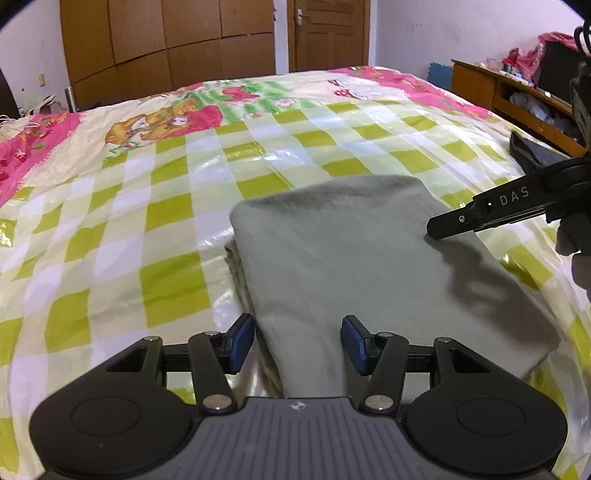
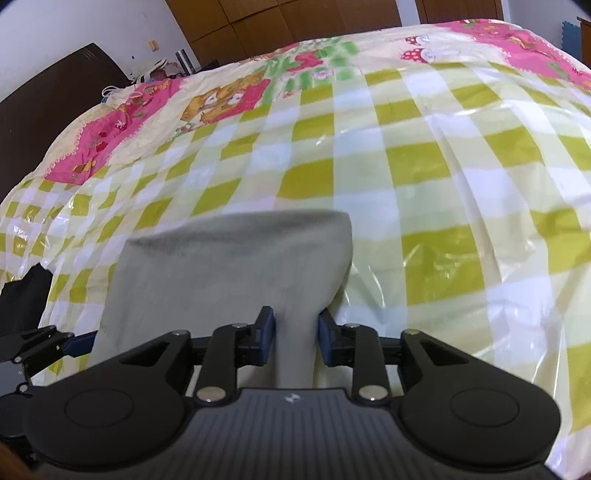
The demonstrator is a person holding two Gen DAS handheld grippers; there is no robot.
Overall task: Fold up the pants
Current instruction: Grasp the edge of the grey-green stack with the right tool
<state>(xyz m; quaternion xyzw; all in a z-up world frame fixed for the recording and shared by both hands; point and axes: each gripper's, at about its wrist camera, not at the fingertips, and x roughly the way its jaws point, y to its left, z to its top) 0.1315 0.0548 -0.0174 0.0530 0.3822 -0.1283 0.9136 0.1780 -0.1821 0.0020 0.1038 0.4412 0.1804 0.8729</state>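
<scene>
The grey-green pants (image 1: 351,251) lie folded into a thick rectangle on the bed. My left gripper (image 1: 298,343) stands open at the near edge, its blue pads (image 1: 242,343) wide apart with the left part of the stack between them. My right gripper (image 2: 296,332) is open by a narrow gap. A raised ridge of the pants (image 2: 229,266) fills that gap at their near right corner. Seen from the left wrist, one right finger (image 1: 454,218) reaches in from the right and rests on the pants' right edge. In the right wrist view, the left gripper (image 2: 48,343) shows at the pants' left side.
The bed (image 1: 147,221) wears a glossy yellow-green checked cover with pink cartoon prints at the far end. A dark flat object (image 1: 532,151) lies at the bed's right edge. Beyond stand a wooden cabinet (image 1: 480,85), a wardrobe (image 1: 166,44), a door (image 1: 328,33) and a dark headboard (image 2: 44,107).
</scene>
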